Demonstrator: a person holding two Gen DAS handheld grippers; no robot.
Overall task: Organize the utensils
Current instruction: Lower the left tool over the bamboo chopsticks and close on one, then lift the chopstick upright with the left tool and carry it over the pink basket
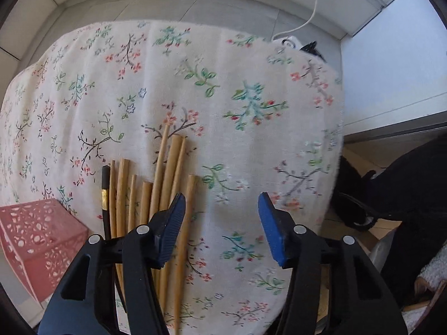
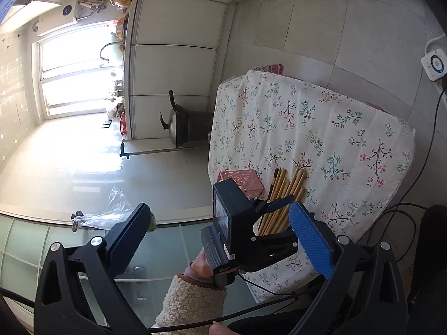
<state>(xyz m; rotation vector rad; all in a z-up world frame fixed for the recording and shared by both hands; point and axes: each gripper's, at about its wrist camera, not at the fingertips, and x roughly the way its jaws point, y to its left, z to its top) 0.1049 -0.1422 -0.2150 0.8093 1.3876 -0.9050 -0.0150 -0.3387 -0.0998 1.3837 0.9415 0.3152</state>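
Note:
Several wooden chopsticks (image 1: pixel 164 173) lie in a loose bundle on a floral cloth (image 1: pixel 237 97), with one dark chopstick (image 1: pixel 104 192) bearing a gold band at their left edge. A pink perforated basket (image 1: pixel 33 240) stands to the left of them. My left gripper (image 1: pixel 222 223) points down over the cloth. It is open, its left pad over the bundle's right side, with only bare cloth between the pads. In the right wrist view a hand in a fleece sleeve holds the left gripper (image 2: pixel 282 223) above the chopsticks (image 2: pixel 290 187), beside the basket (image 2: pixel 245 182). My right gripper (image 2: pixel 220 240) hangs wide open and holds nothing.
The cloth (image 2: pixel 321 128) covers a small table whose edges drop off close by. A white plug device (image 2: pixel 434 62) with cables sits beyond its far corner. A pan (image 2: pixel 178 125) and a plastic bag (image 2: pixel 111 209) lie to the left. Dark clothing (image 1: pixel 405 181) is on the right.

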